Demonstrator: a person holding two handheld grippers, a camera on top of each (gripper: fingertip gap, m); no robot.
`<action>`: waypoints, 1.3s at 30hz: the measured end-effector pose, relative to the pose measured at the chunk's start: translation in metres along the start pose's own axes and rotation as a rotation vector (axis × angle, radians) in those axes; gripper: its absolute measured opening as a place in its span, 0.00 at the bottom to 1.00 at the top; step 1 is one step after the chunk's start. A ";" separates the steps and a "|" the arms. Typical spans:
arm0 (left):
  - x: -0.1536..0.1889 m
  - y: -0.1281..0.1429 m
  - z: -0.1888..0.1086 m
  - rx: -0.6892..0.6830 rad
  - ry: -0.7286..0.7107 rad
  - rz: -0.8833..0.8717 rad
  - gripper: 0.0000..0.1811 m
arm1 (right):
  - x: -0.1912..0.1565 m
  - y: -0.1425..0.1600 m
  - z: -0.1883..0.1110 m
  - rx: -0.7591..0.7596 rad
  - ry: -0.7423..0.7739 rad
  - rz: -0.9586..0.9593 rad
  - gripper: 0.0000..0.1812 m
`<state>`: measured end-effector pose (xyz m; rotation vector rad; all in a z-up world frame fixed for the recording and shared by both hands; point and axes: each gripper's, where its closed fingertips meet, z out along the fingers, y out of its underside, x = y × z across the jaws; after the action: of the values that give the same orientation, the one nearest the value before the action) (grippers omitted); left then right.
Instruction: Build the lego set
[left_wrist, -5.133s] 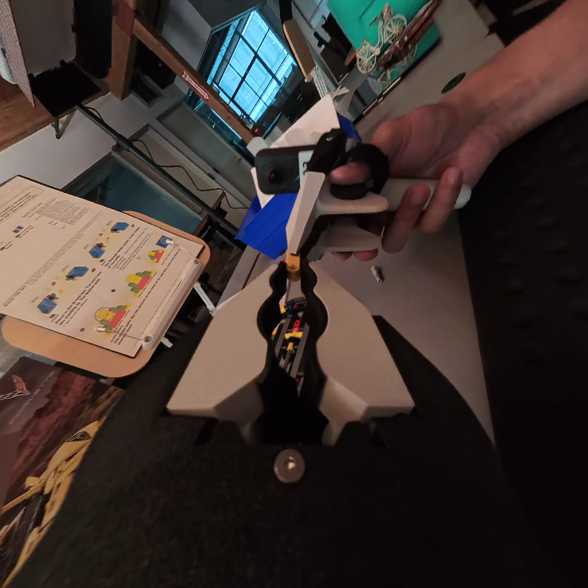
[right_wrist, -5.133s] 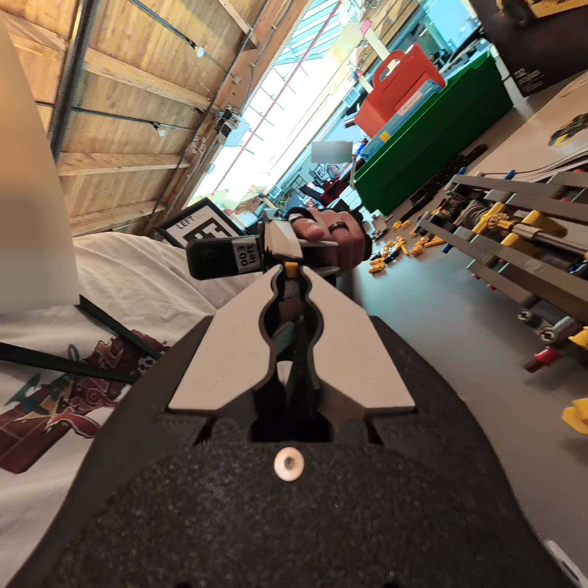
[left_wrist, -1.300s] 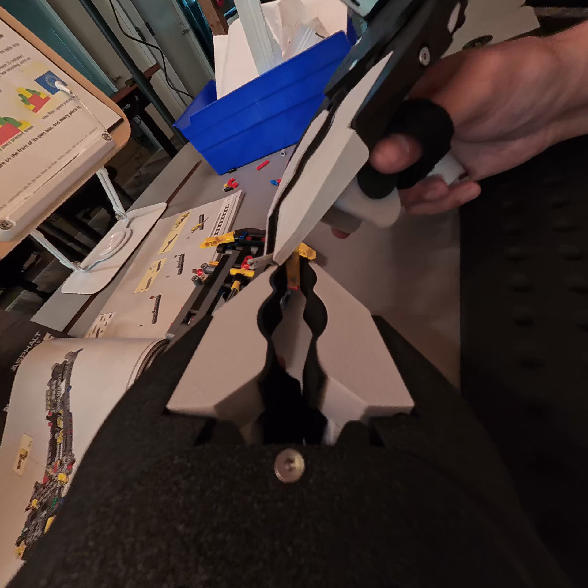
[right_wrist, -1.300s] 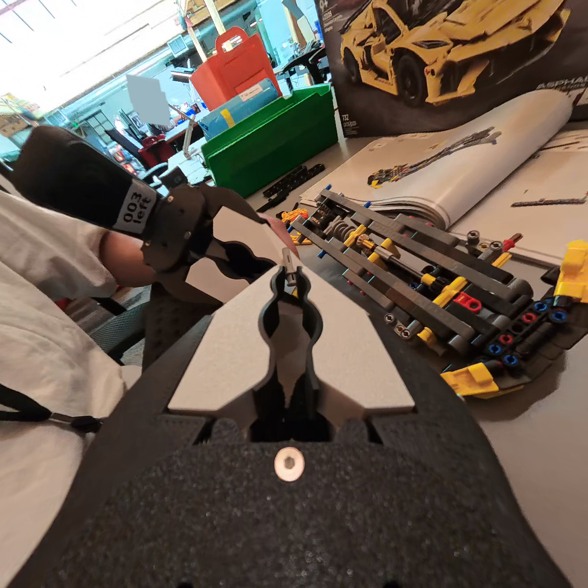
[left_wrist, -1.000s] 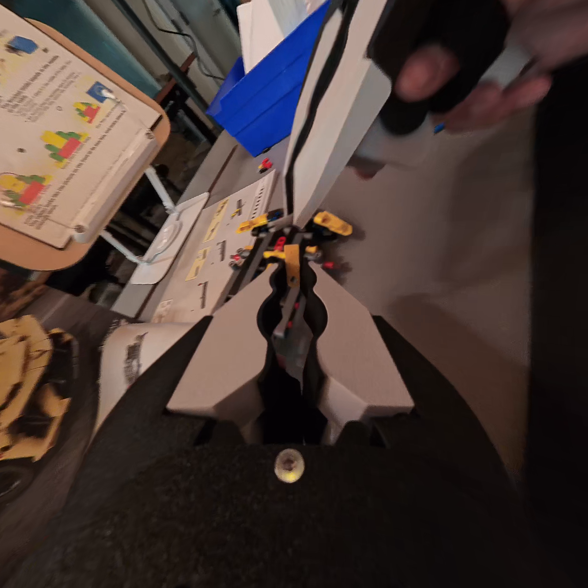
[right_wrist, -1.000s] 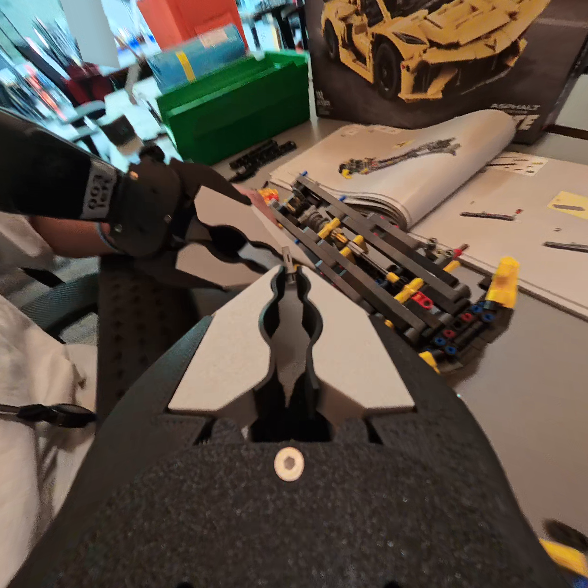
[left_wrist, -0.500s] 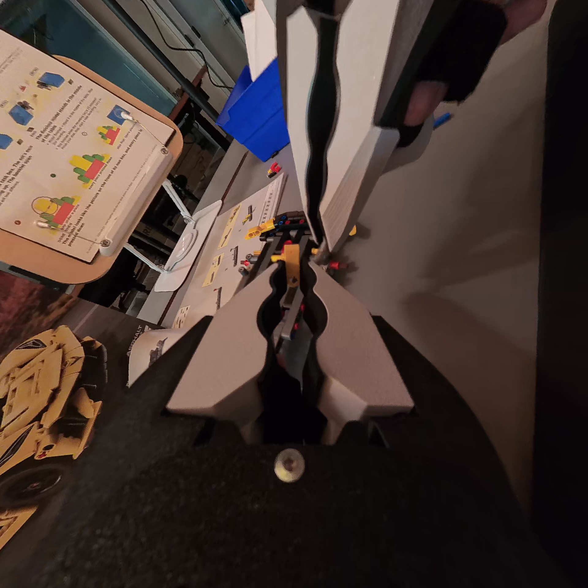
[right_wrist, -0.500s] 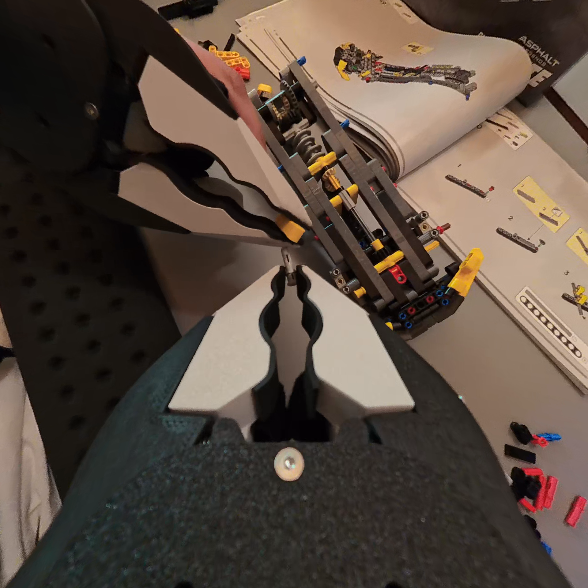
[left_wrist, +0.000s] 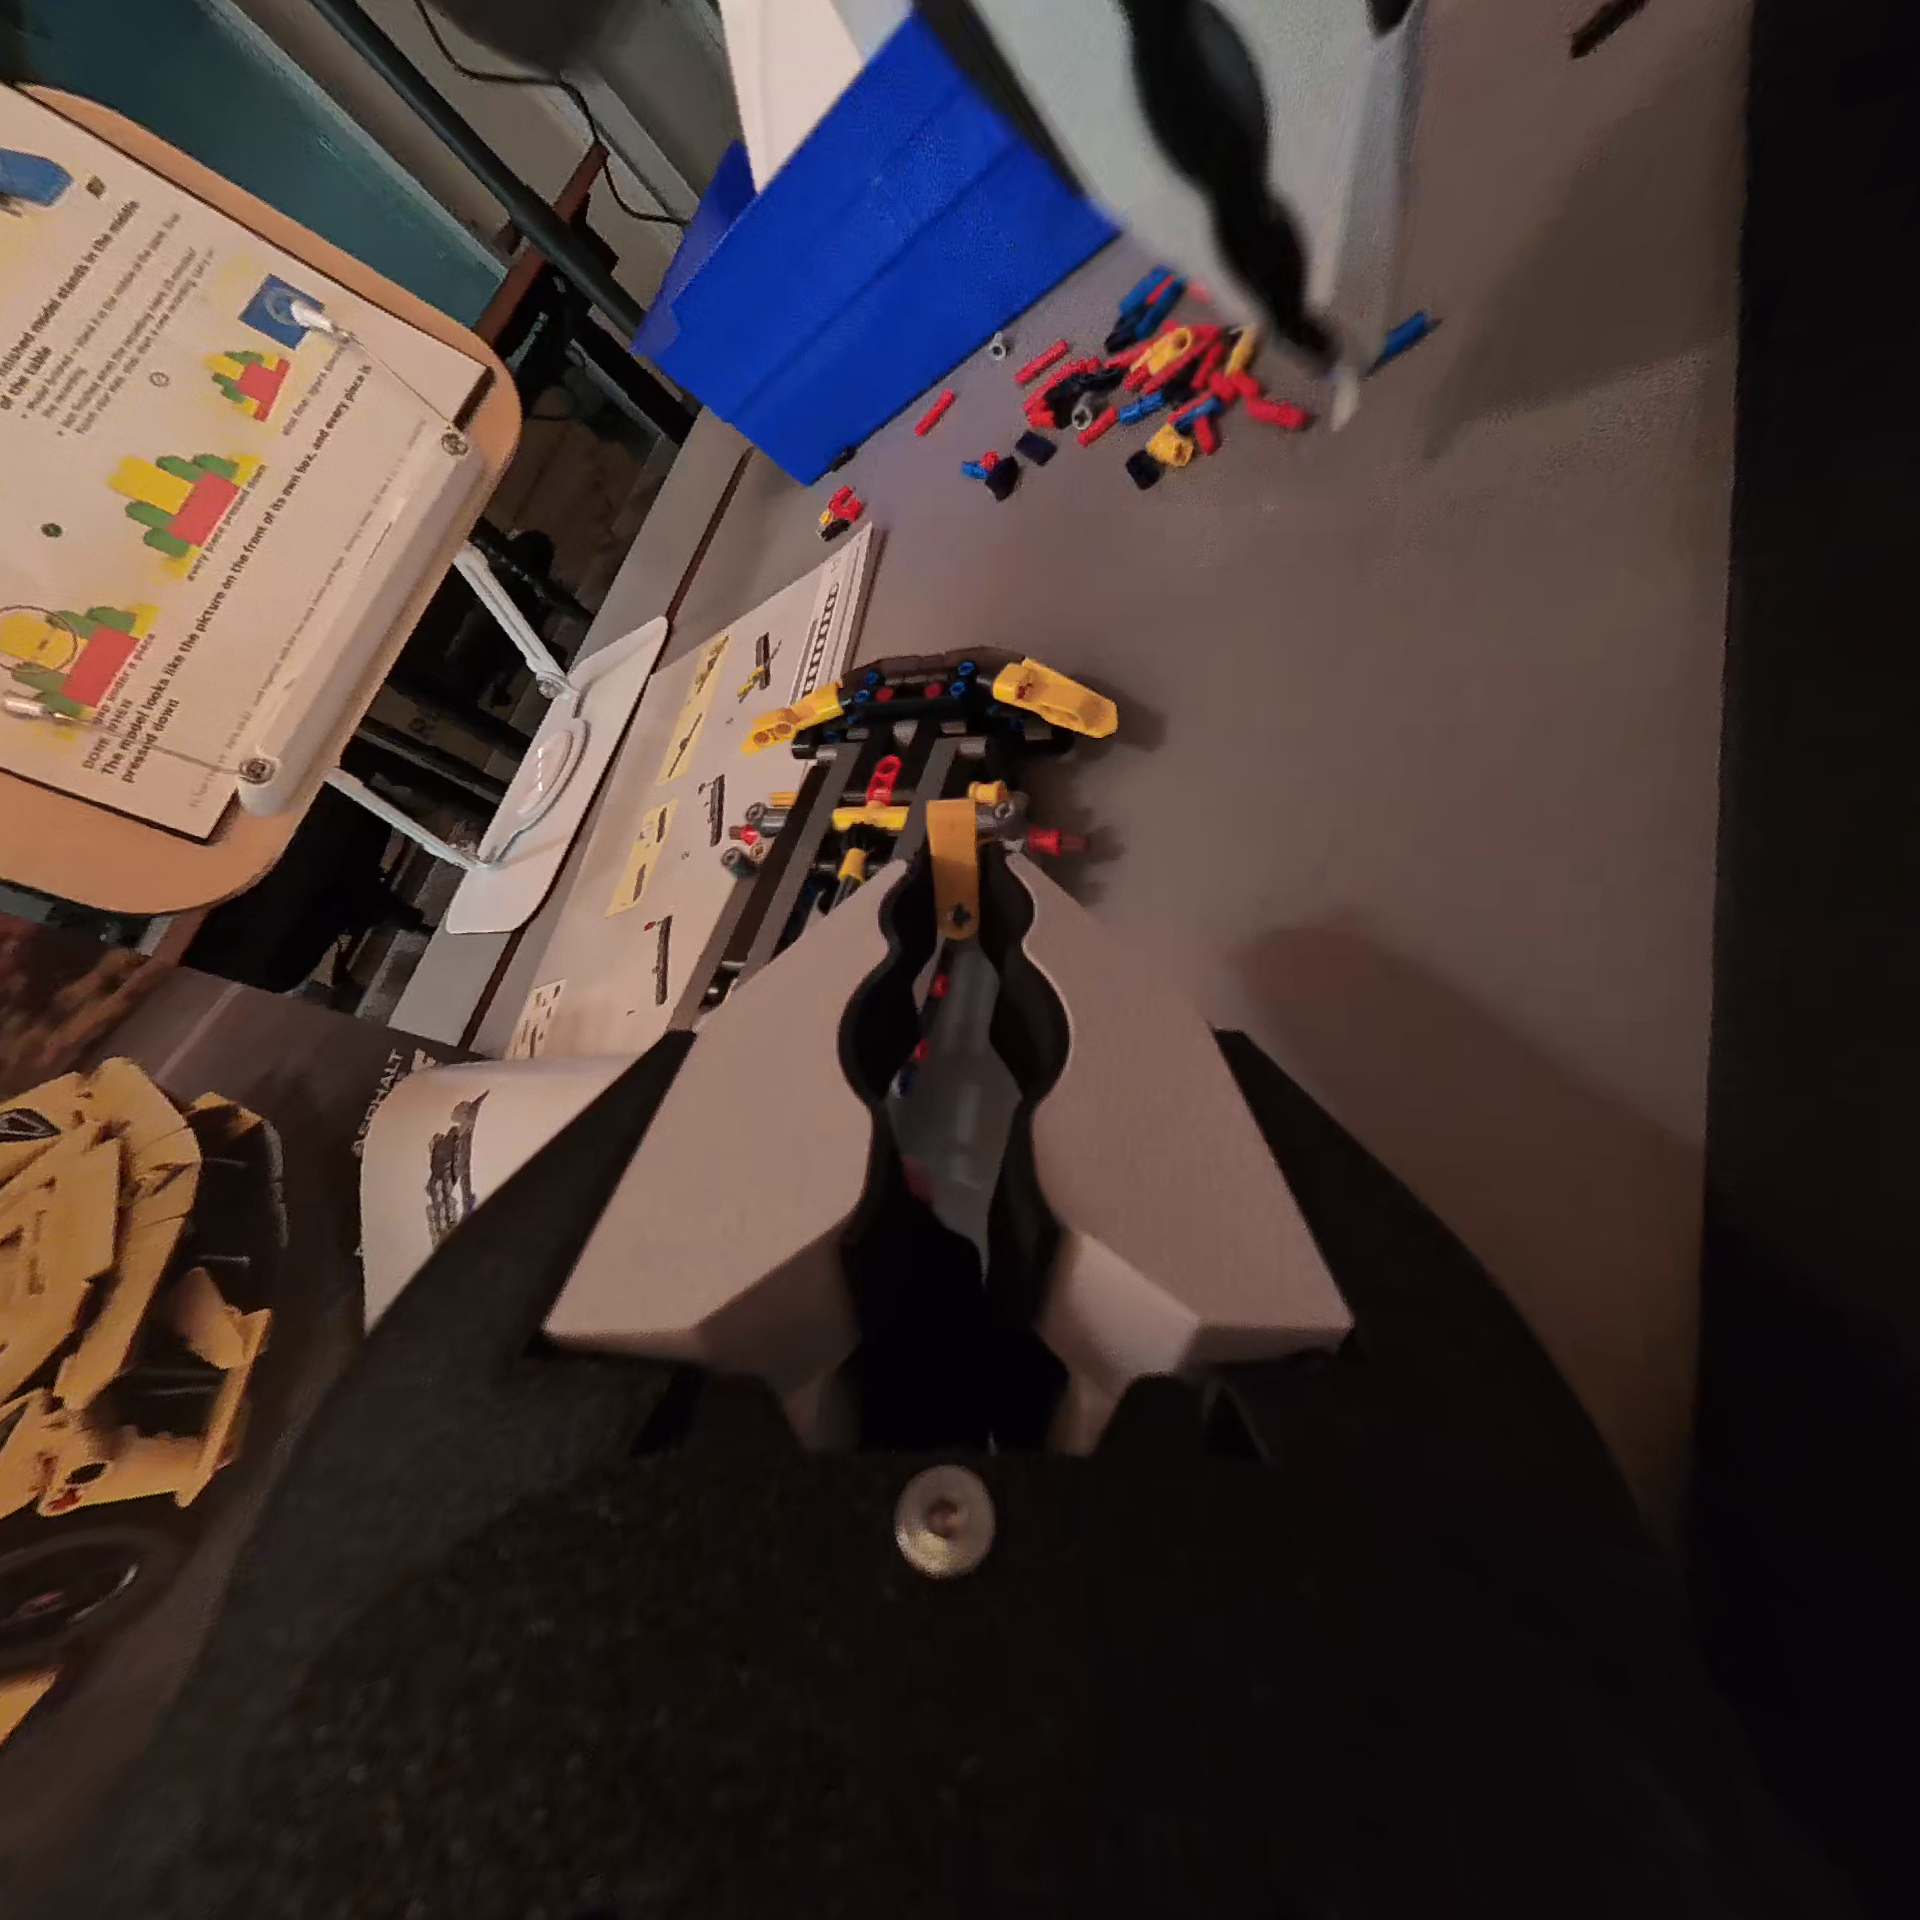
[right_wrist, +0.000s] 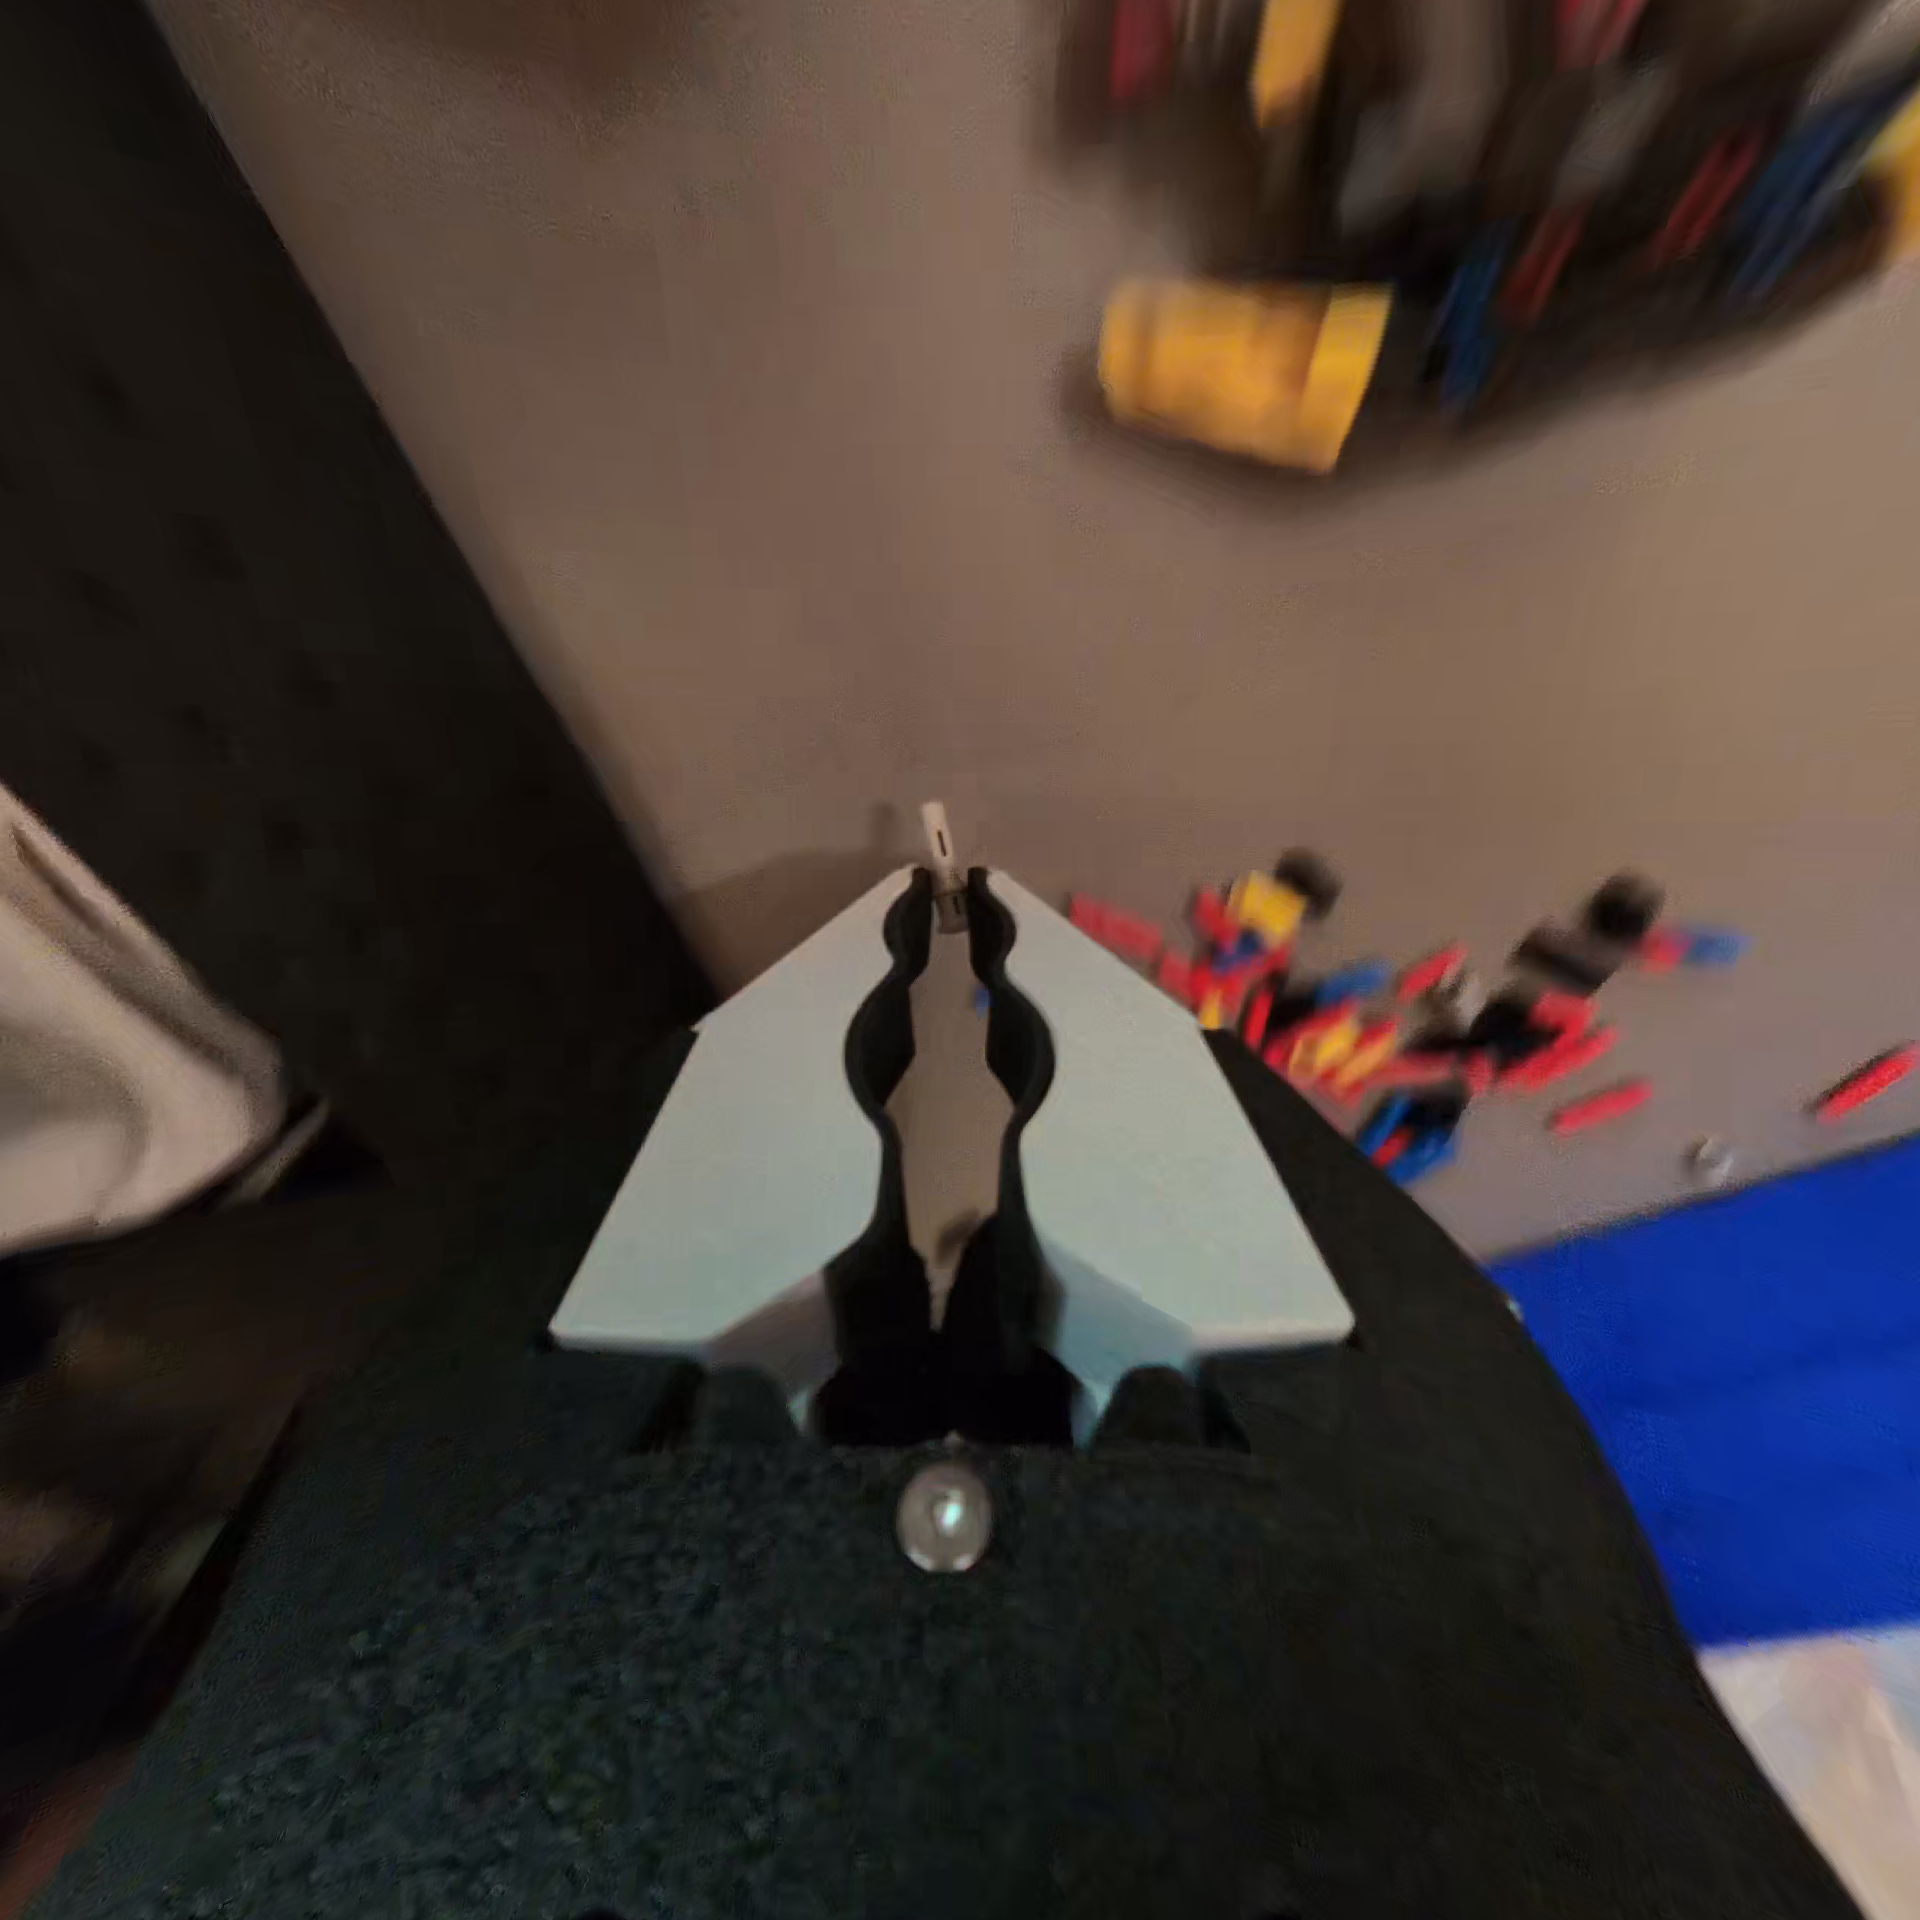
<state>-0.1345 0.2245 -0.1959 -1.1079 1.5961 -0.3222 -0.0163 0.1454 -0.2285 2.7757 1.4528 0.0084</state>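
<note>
The grey table (left_wrist: 1403, 644) is carrying the lego chassis (left_wrist: 894, 748), lying beside the open instruction booklet (left_wrist: 717, 748). The left gripper (left_wrist: 951, 883) is clenching a yellow connector (left_wrist: 951, 852) at the chassis's near end. The right gripper (right_wrist: 943, 883) is pinching a small pale pin (right_wrist: 938, 842), hovering near the loose-parts pile (right_wrist: 1403, 1008). Judged best practice: steadying the chassis, aligning the pin squarely with its hole, pressing straight. The blue bin (left_wrist: 873, 270) and scattered pieces are crowding the right side; blur is hiding detail.
</note>
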 end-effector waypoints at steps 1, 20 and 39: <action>-0.002 0.001 -0.001 -0.003 -0.005 -0.011 0.03 | 0.001 0.030 0.001 -0.153 -0.047 0.033 0.03; 0.001 -0.001 -0.004 -0.015 -0.020 0.057 0.03 | 0.028 0.169 0.006 -0.822 -0.021 0.387 0.03; 0.002 0.001 -0.003 -0.026 -0.017 0.066 0.03 | 0.034 0.174 0.012 -0.824 0.028 0.421 0.05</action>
<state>-0.1374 0.2219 -0.1967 -1.0725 1.6221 -0.2482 0.1460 0.0747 -0.2391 2.2939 0.6059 0.5167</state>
